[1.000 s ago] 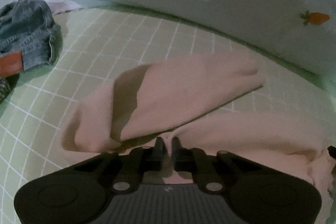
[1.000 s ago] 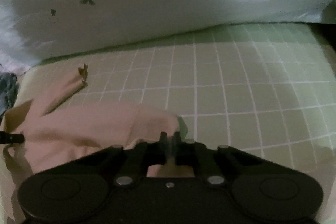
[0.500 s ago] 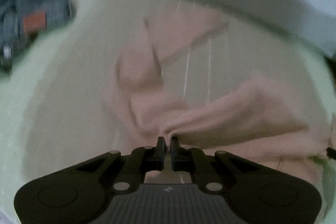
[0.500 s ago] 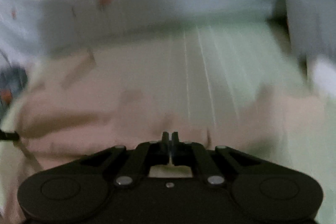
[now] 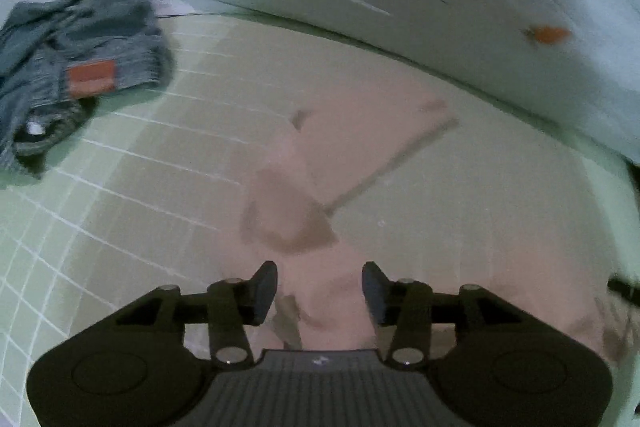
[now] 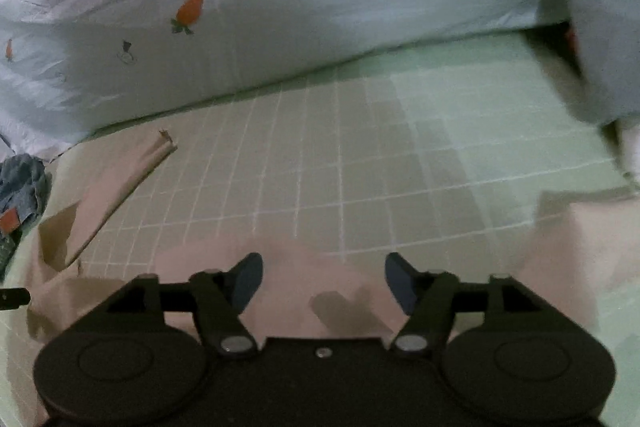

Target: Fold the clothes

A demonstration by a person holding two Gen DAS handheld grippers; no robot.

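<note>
A pale pink garment lies on the green checked sheet, one long part stretching away toward the back. My left gripper is open just above its near edge, nothing between the fingers. In the right wrist view the same pink garment spreads across the near sheet, a sleeve running up left. My right gripper is open over the near edge and empty.
A crumpled pair of jeans with an orange patch lies at the far left; it also shows in the right wrist view. A white quilt with carrot prints is piled along the back. A grey cloth sits far right.
Both grippers were shut on the pink garment and have opened, letting it go. The garment was pulled out flatter on the sheet.
</note>
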